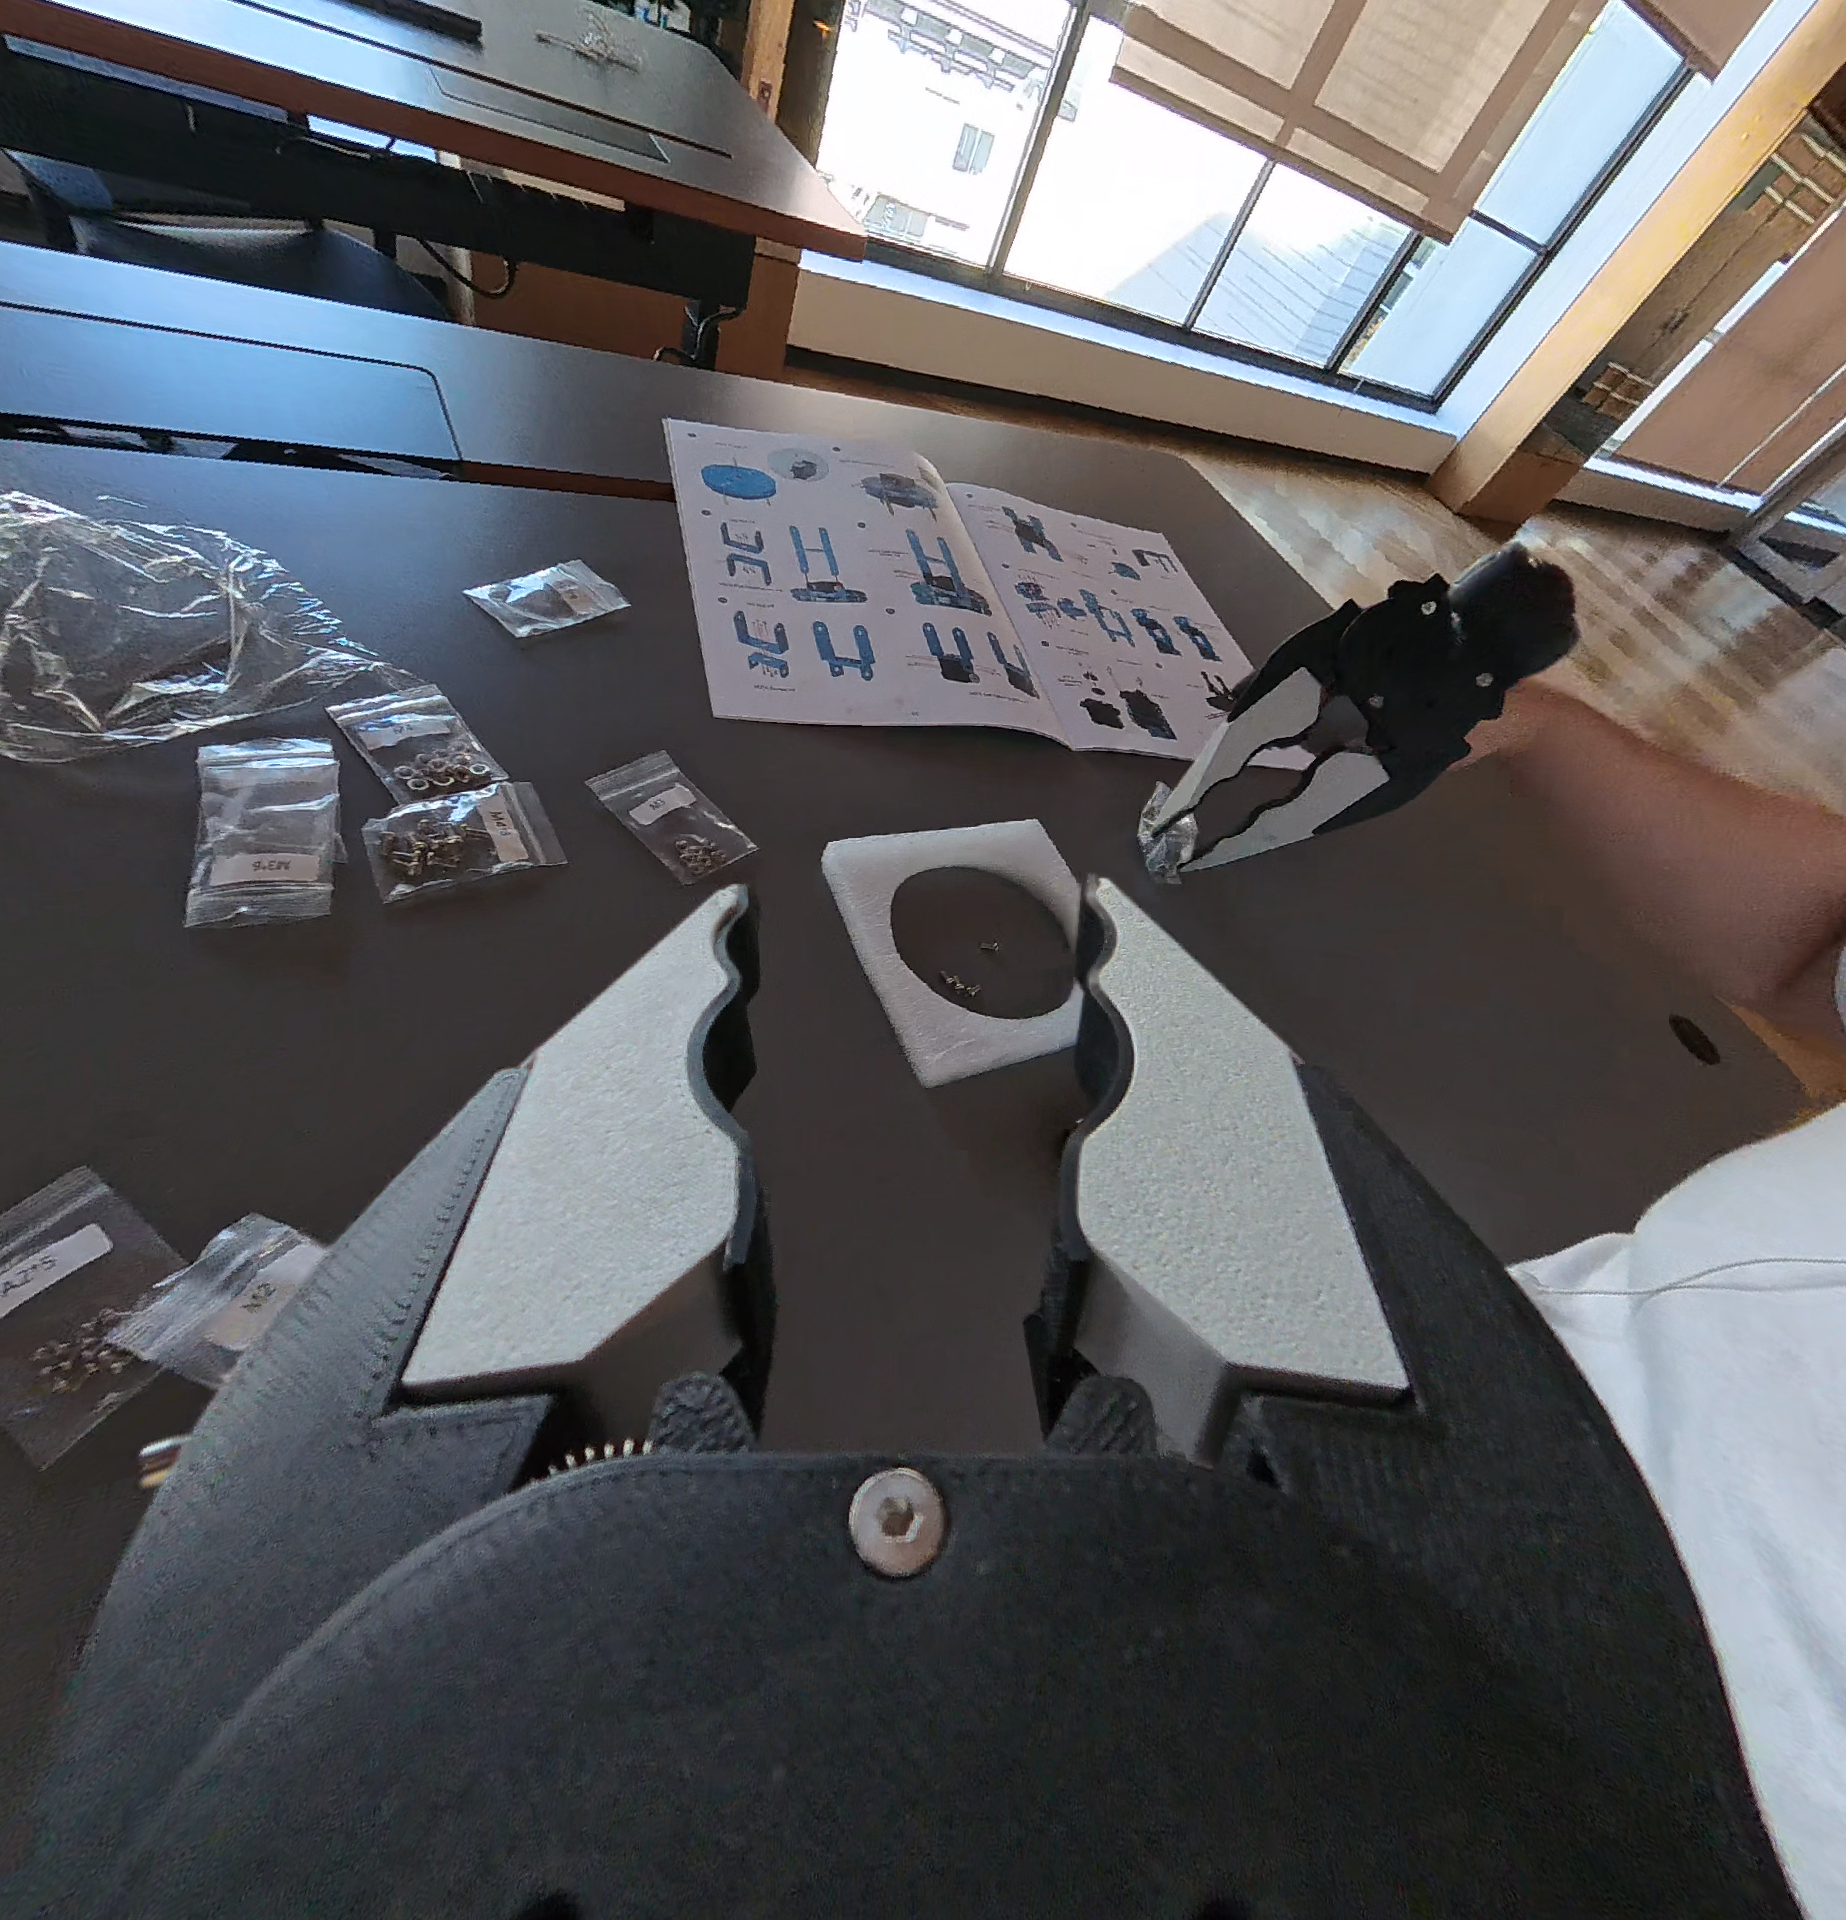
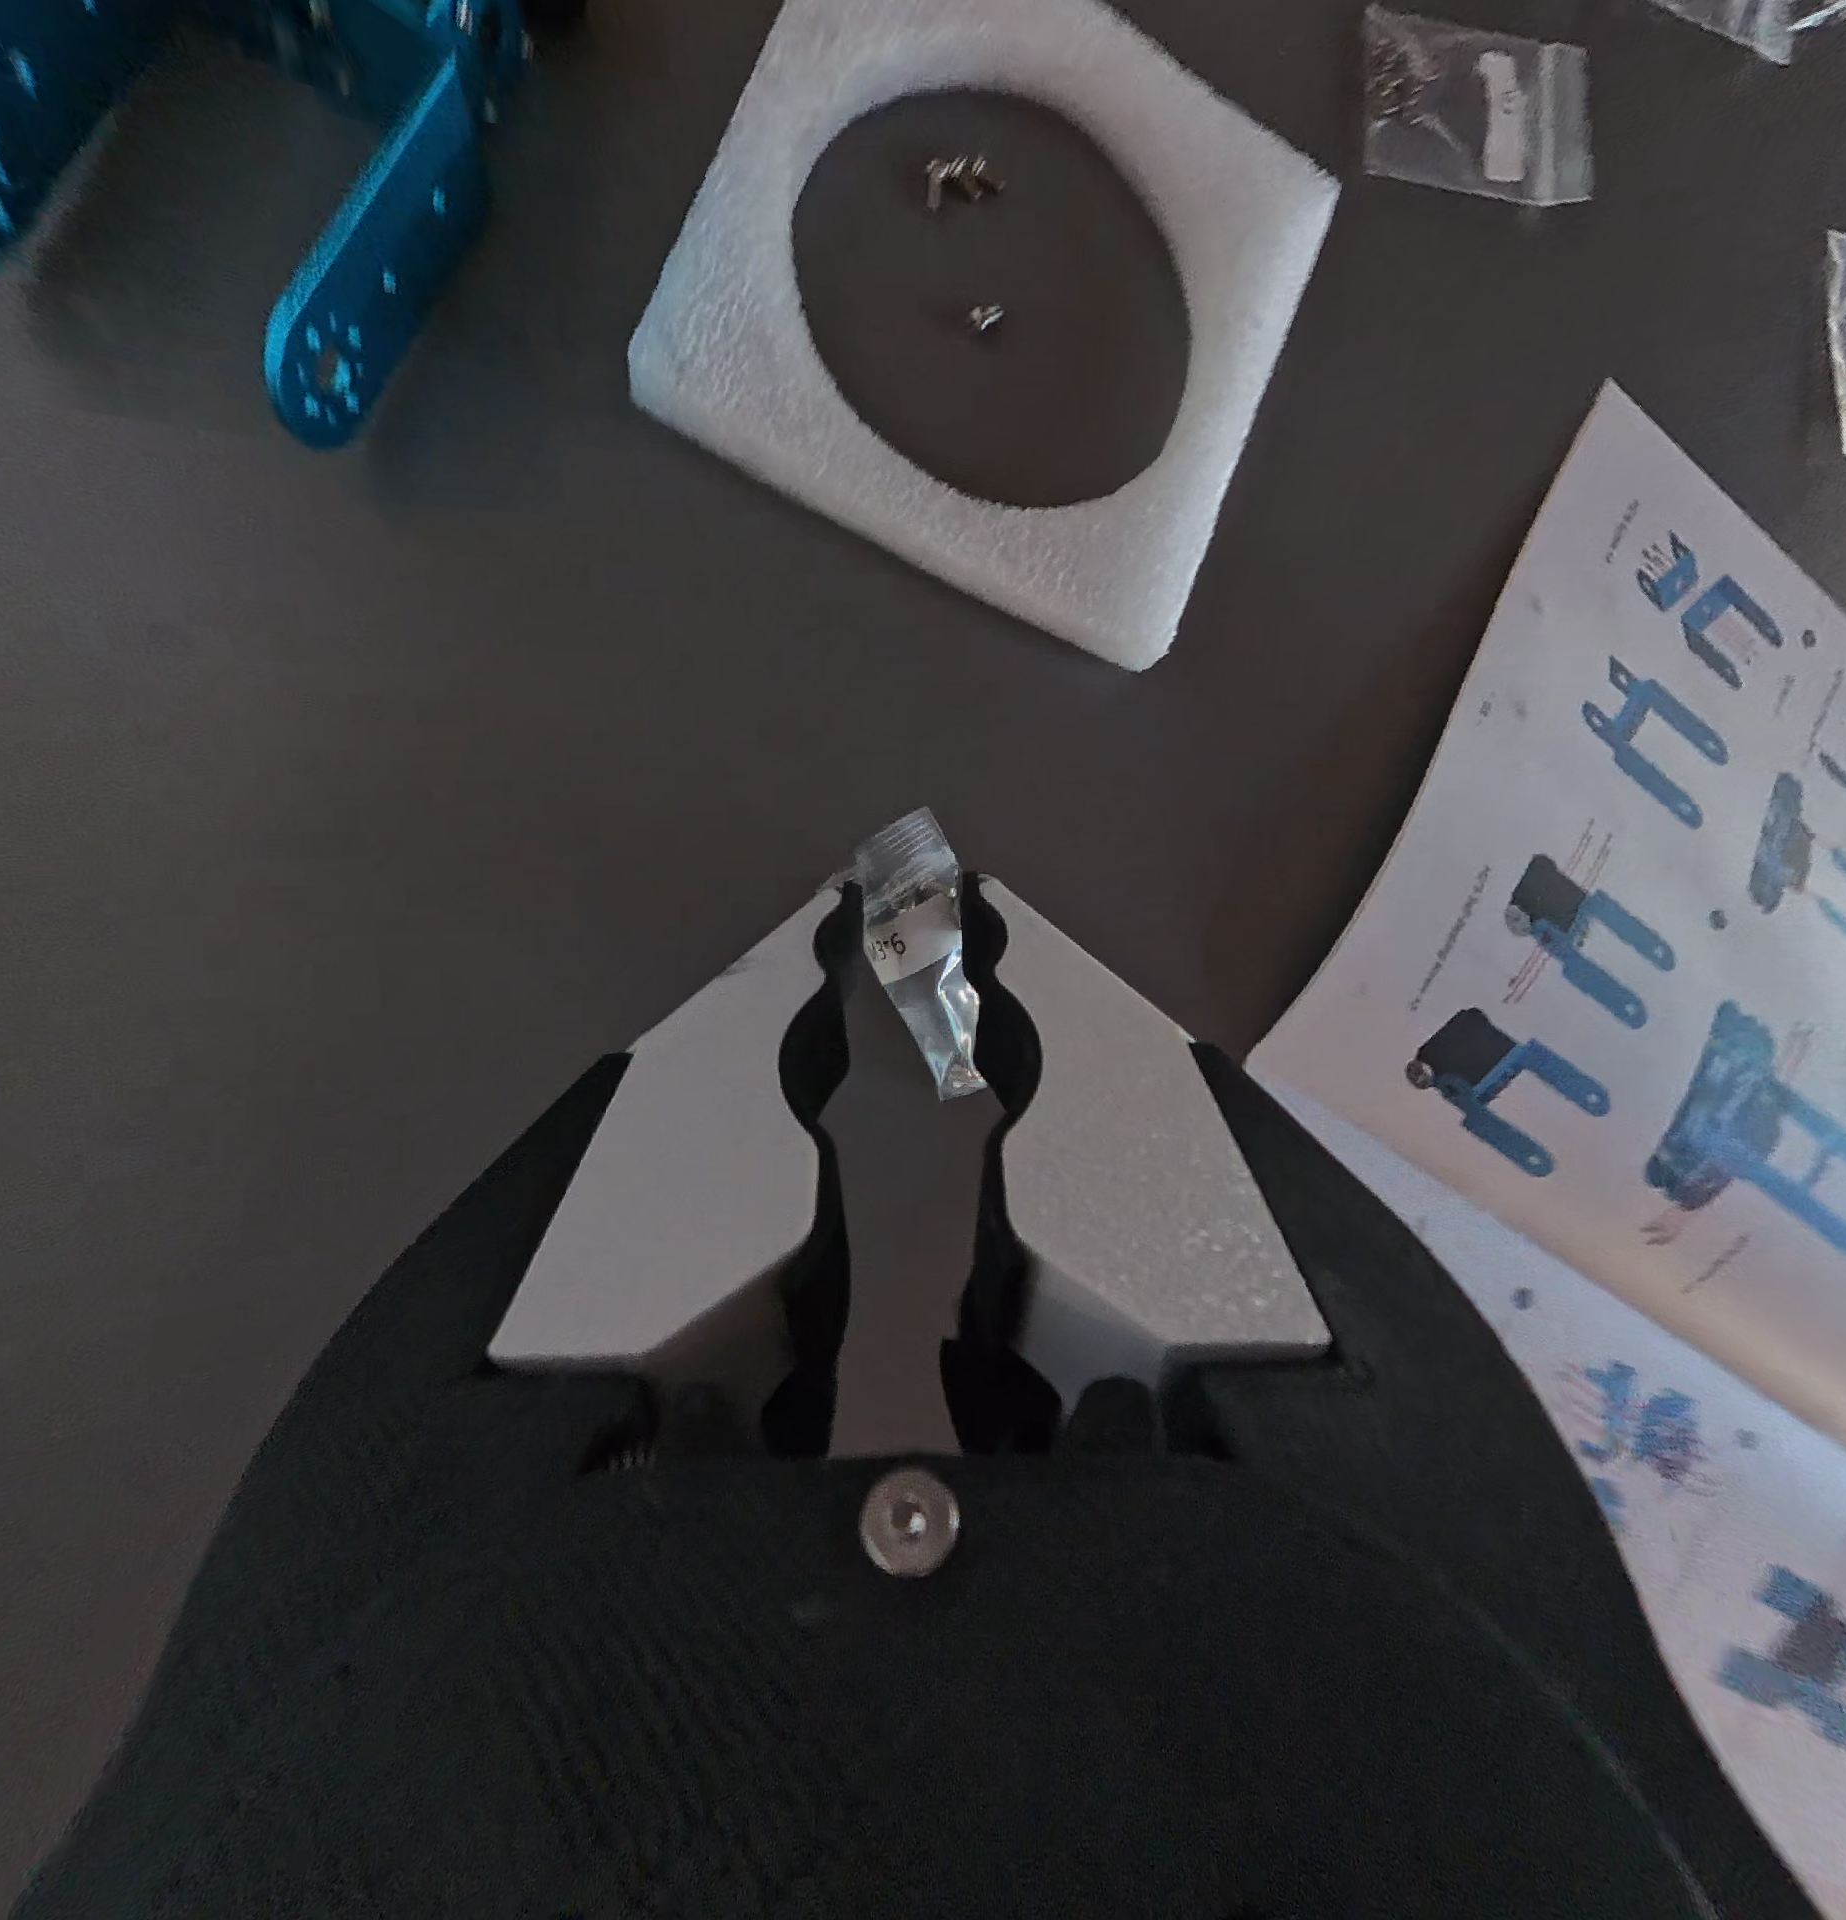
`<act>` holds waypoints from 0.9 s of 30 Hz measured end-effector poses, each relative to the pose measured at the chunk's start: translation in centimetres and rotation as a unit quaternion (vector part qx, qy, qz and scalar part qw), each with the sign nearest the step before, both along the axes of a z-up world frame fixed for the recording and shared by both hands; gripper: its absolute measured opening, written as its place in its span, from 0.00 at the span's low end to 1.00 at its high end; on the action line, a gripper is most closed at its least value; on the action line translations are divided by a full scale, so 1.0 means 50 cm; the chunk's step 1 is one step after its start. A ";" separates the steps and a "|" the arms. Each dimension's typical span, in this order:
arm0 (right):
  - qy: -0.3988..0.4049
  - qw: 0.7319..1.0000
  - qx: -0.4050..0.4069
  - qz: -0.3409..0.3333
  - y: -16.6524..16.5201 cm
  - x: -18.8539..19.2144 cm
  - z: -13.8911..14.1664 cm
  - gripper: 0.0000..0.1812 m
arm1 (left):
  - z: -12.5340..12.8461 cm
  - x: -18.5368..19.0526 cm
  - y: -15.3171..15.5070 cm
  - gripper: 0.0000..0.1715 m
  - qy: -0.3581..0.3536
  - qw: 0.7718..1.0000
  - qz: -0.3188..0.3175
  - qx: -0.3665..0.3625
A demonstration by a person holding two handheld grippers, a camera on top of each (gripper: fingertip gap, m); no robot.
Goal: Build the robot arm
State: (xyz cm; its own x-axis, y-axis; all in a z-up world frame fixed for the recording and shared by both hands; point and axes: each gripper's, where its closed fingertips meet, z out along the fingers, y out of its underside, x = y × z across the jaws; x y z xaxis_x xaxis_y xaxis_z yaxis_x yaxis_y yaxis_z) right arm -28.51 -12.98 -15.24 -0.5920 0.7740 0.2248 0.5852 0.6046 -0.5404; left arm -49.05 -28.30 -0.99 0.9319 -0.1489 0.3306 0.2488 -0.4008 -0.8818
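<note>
Roughly: we see dark table (image 2: 379,727), white foam frame (image 2: 753,416) ringing loose screws (image 2: 963,177). Left gripper (image 1: 914,914) spread wide, empty. Right gripper (image 2: 903,883) pinches small clear bag (image 2: 914,956) above table; thin grip, could slip.

Matt dark table (image 2: 275,727), rough white foam square (image 2: 753,416), glossy clear plastic bag (image 2: 914,971), shiny blue metal bracket (image 2: 368,281)
</note>
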 end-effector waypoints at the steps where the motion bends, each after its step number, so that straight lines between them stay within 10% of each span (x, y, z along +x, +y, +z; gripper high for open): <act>1: 0.011 0.999 -0.026 -0.015 -0.003 -0.002 0.005 0.10 | 0.000 0.008 0.005 0.35 -0.008 1.000 -0.007 0.004; 6: 0.091 0.974 -0.168 -0.118 -0.011 -0.024 0.039 0.10 | -0.009 0.092 0.041 0.34 -0.056 0.995 -0.079 0.031; 15: 0.156 0.849 -0.412 -0.292 -0.031 -0.061 0.078 0.10 | -0.132 0.312 0.162 0.31 0.017 0.974 -0.223 -0.023; 27: 0.214 0.726 -0.552 -0.349 -0.024 -0.049 0.116 0.09 | -0.165 0.374 0.243 0.15 0.031 0.977 -0.207 -0.036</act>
